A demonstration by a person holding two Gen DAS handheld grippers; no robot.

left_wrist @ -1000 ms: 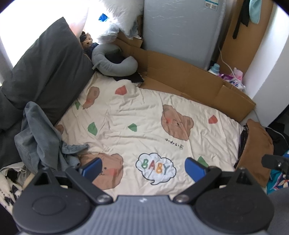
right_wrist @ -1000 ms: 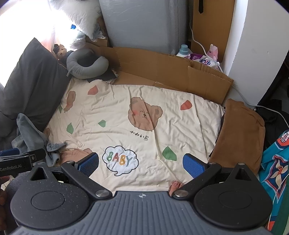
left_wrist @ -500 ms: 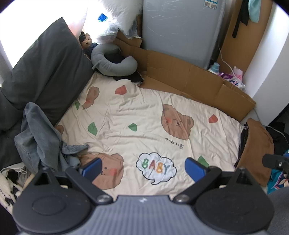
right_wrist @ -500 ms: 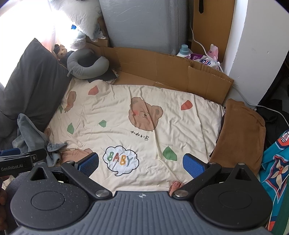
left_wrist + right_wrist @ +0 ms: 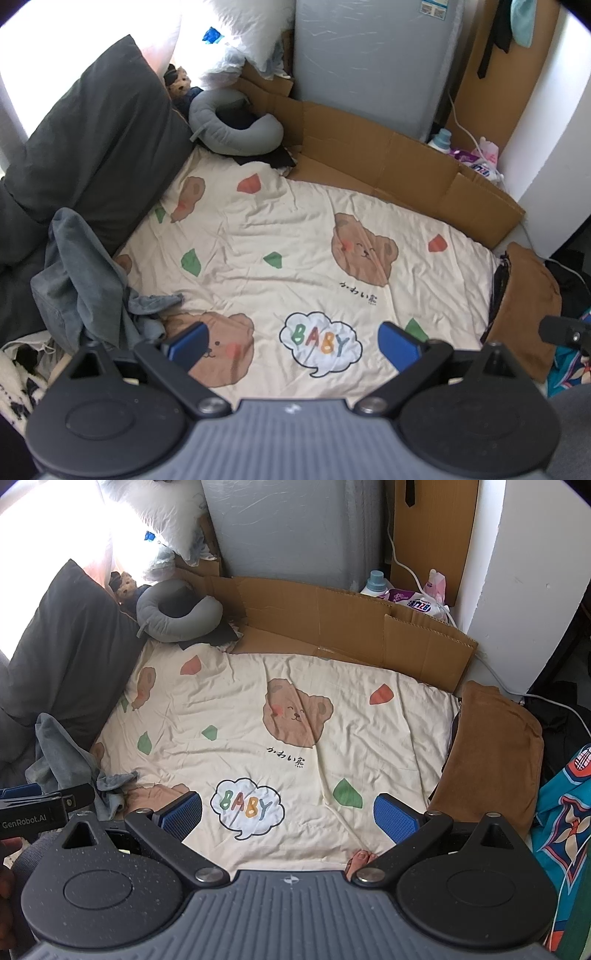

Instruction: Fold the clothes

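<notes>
Both hand-held grippers point(image 5: 291, 341) point(image 5: 288, 812) wide and empty above the bed point(image 5: 295, 251); risk of snagging the sheet point(image 5: 295, 760) instead of the crumpled grey garment point(image 5: 81, 280).

Bright window glare point(image 5: 85, 33) at far left, white wall point(image 5: 517, 572) at right, flattened cardboard point(image 5: 399, 170) edging a bear-print cream bedsheet point(image 5: 288, 236).

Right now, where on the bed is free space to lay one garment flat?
The middle of the bear blanket is free, between the grey clothes heap and the folded brown cloth. The far corner by the neck pillow is crowded.
</notes>
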